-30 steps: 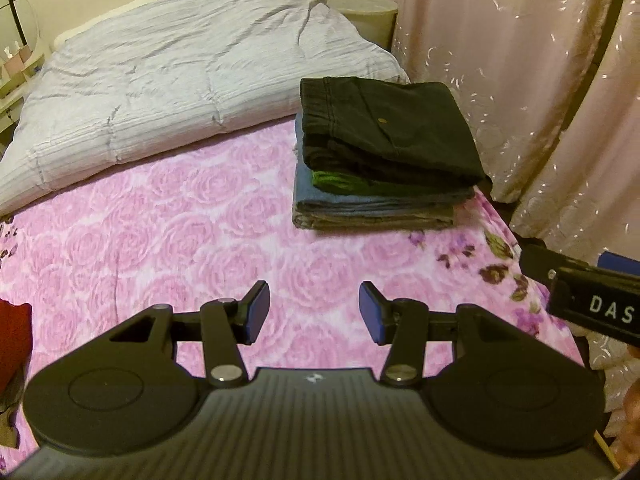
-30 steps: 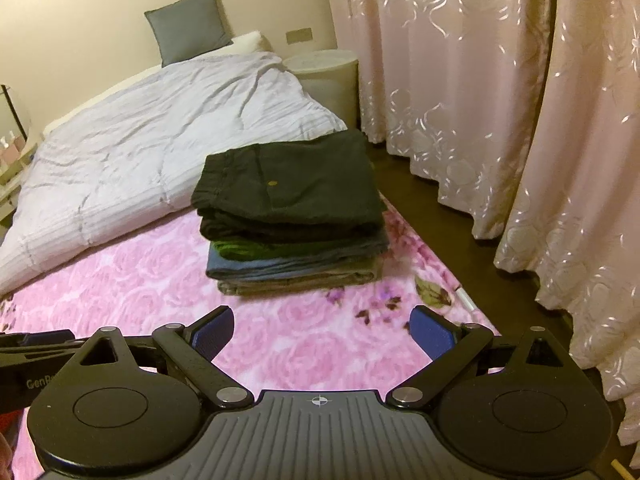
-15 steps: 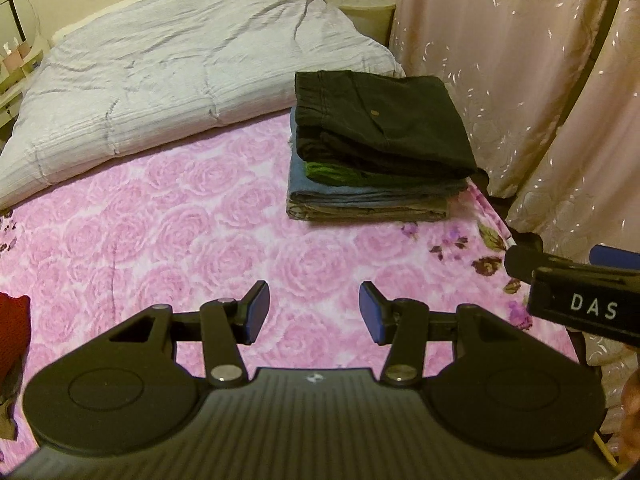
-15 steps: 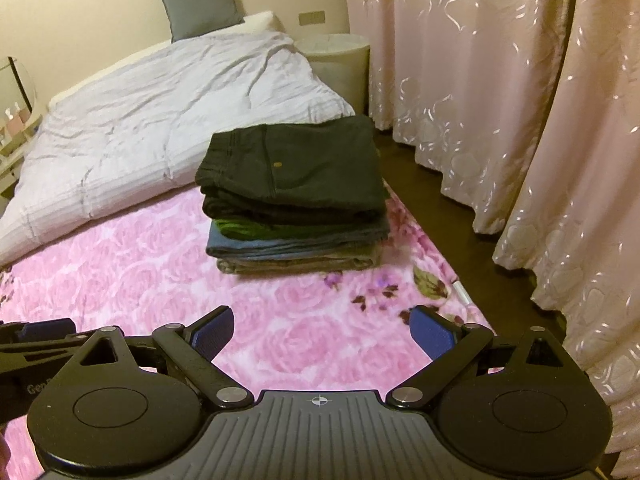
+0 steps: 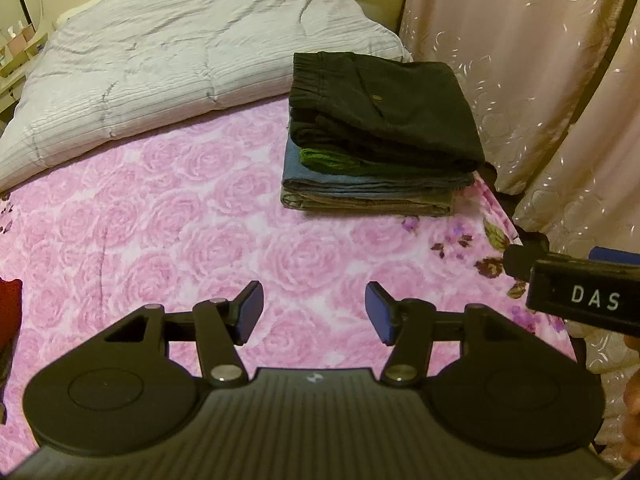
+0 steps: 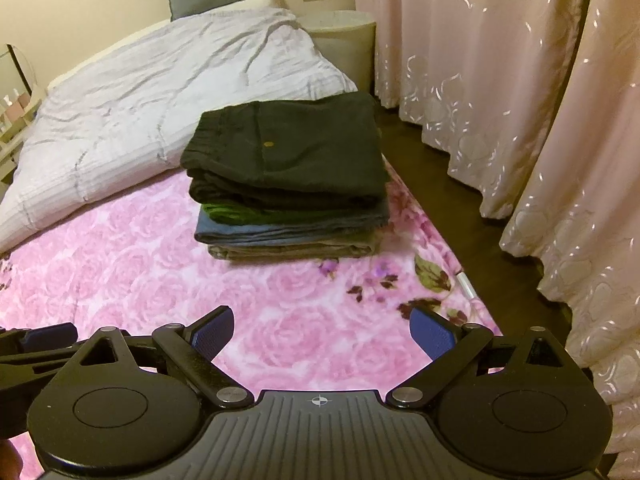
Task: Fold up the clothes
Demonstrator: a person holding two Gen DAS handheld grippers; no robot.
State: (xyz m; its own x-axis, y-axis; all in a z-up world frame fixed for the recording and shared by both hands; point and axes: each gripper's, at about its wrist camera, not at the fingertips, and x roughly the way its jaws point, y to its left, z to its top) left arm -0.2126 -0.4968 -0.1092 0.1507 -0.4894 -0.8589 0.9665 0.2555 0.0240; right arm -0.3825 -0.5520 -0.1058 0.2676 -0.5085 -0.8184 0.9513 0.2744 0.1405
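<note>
Black-topped folded stack [image 5: 380, 136], beyond both empty jaws

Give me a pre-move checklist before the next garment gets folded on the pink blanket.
1. Left claw holds nothing: ok, jaws opening, only blanket between them.
2. Right claw holds nothing: ok, jaws wide apart.
3. Folded stack is tidy and stable: ok, black garment lies flat on top.
4. Folding space on pink blanket is free: ok.
5. Next garment located: cannot tell; only a red fabric edge shows at the left border.
</note>
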